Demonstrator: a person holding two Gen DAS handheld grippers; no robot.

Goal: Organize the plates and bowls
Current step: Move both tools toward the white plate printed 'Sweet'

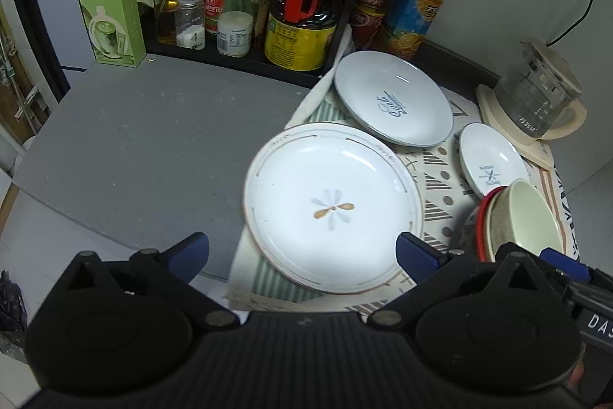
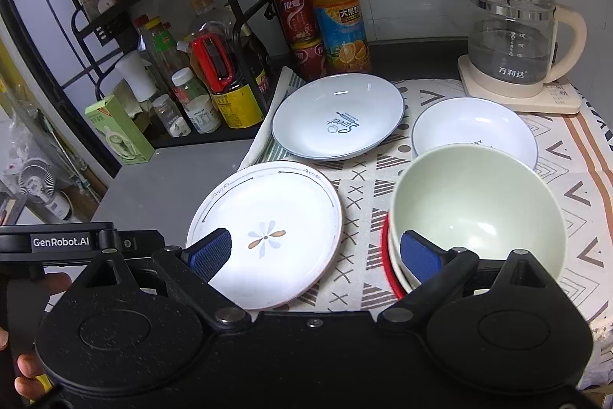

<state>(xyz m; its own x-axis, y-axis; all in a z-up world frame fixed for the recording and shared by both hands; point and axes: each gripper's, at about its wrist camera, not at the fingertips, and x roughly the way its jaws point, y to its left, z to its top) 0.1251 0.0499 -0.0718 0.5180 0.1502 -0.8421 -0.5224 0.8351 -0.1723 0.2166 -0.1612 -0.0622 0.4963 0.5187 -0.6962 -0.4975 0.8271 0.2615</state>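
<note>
Flower plate [image 1: 333,206] sits on the patterned cloth [image 2: 574,186] at the desk [image 1: 134,140] edge, stacked bowls [image 2: 475,213] just beside it. Left hand-held gripper [image 1: 302,255] hovers low over the plate, fingers spread wide; right hand-held gripper [image 2: 316,250] angles down, fingers apart, one fingertip [image 2: 419,255] inside the top bowl.

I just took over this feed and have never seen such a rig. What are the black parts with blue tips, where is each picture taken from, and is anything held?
No robot arm here: a person holds a two-finger gripper in each hand, each with a fisheye camera looking along its blue fingers. One picture comes from the left gripper, the other from the right gripper. Both have jaws open and hold nothing. On the patterned cloth lie a flower plate, a "Sweet" plate, a small white dish and a green bowl stacked in a red-rimmed one. Behind stand a kettle and a rack of bottles.
</note>
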